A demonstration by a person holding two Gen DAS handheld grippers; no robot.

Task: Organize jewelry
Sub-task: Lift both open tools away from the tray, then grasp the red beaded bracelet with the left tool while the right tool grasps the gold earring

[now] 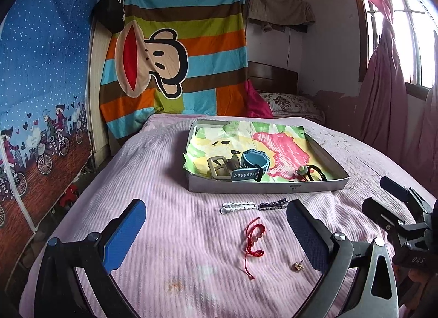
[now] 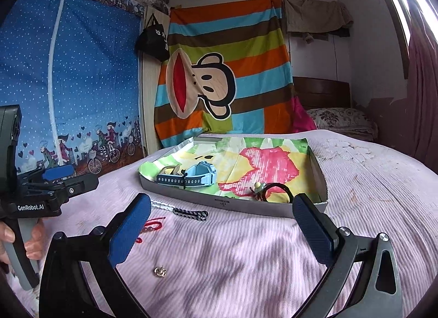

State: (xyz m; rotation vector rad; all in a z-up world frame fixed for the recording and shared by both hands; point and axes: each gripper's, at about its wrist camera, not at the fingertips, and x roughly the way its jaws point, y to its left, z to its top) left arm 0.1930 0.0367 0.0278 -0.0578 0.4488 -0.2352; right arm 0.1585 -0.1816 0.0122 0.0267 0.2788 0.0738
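Resting on the pink bedspread (image 1: 164,170), the shallow grey tray (image 1: 262,187) with its bright paper lining already holds the biggest pieces: a blue watch (image 1: 253,166), a tan buckle (image 1: 219,171) and a black cord bracelet (image 1: 314,174) near its front right corner. Outside it, 4 smaller items lie on the bed between the tray and the tools. The black chain strap (image 2: 191,214) and the white chain strap (image 1: 236,207) lie end to end just in front of the tray wall; both look light, linked and floppy, so a pinch across the middle should lift them with the ends drooping. The red string bracelet (image 1: 253,241) is limp and very light; the beaded middle gives the thickest bite. Smallest is the gold earring (image 2: 160,272), hard, shiny and likely to slip into the soft ribbed fabric. The left gripper (image 1: 216,233) and right gripper (image 2: 221,227) both hover with jaws spread wide, holding nothing.
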